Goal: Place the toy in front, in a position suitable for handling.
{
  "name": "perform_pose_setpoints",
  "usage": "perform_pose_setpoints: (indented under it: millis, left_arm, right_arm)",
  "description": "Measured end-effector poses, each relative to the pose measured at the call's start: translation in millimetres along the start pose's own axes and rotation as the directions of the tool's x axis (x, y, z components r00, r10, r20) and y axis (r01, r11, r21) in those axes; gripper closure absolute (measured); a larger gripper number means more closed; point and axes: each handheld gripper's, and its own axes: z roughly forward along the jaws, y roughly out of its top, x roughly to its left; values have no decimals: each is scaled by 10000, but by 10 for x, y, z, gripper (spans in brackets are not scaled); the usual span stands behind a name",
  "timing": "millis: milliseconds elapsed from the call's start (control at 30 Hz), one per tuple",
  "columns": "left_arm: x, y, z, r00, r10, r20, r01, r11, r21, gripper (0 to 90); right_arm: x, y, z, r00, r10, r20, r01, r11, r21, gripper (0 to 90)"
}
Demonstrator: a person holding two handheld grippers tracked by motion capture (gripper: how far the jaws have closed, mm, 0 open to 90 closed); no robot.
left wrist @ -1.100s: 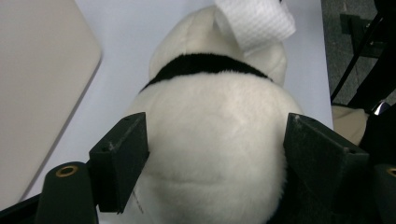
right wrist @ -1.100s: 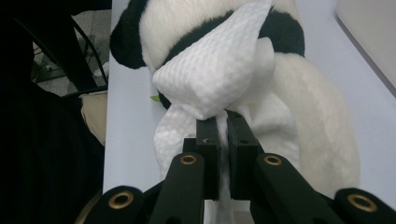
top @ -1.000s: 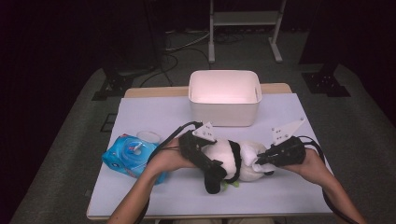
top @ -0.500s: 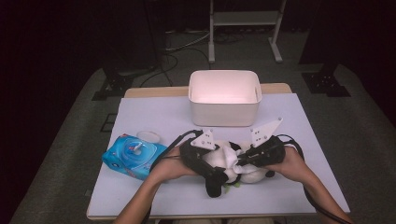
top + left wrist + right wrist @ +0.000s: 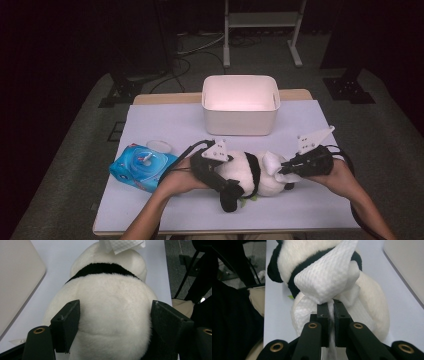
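Panda (image 5: 250, 175) well inside table edge (image 5: 220, 231)

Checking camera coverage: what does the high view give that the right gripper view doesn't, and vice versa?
High view alone: the white rectangular plastic bin behind the toy, the blue plastic wipes pack at the table's left, the left gripper clamped around the toy's body, both forearms.

Right gripper view alone: close detail of the right gripper, its jaws shut on the white textured tissue, which is pressed against the toy.

Both: the black-and-white plush panda lying on the pale lavender table cover, with the tissue against it.
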Motion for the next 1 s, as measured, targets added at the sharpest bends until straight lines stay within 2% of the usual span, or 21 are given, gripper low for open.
perform_pose_setpoints:
  millis: [233, 367, 467, 567, 667, 733, 800, 1000]
  left_arm:
    - [-5, 11, 28, 10000, 56, 8, -56, 10000, -74, 243]
    - [27, 19, -10, 10000, -65, -29, 65, 9999, -86, 237]
    - [17, 22, -65, 9999, 19, -122, -21, 9998, -190, 233]
    - [24, 8, -122, 9996, -64, -263, 61, 9999, -118, 213]
    - [16, -23, -136, 9996, -181, -219, 179, 9998, -86, 213]
    - [-2, -31, -108, 9997, 10, -251, -8, 10000, 70, 222]
    - [-11, -46, -64, 9999, -28, -171, 29, 10000, 74, 233]
    - [-61, -45, 65, 9993, 275, -250, -274, 9996, 38, 267]
  right_arm:
    - [7, 246, 215, 9981, -526, -334, 530, 9985, 120, 846]
    - [-12, 323, 317, 9976, -512, -466, 527, 9981, 313, 849]
    - [-22, 286, 281, 9975, -506, -486, 522, 9981, 328, 850]
    - [-31, 224, 239, 9983, -291, -504, 302, 9993, 213, 850]
    - [-10, 191, 225, 9984, -322, -472, 329, 9994, 130, 850]
    - [11, 187, 222, 9983, -367, -448, 375, 9991, 172, 850]
    - [30, 187, 218, 9984, -379, -423, 390, 9989, 257, 849]
    - [99, 108, 187, 9989, -316, -340, 336, 9976, 603, 850]
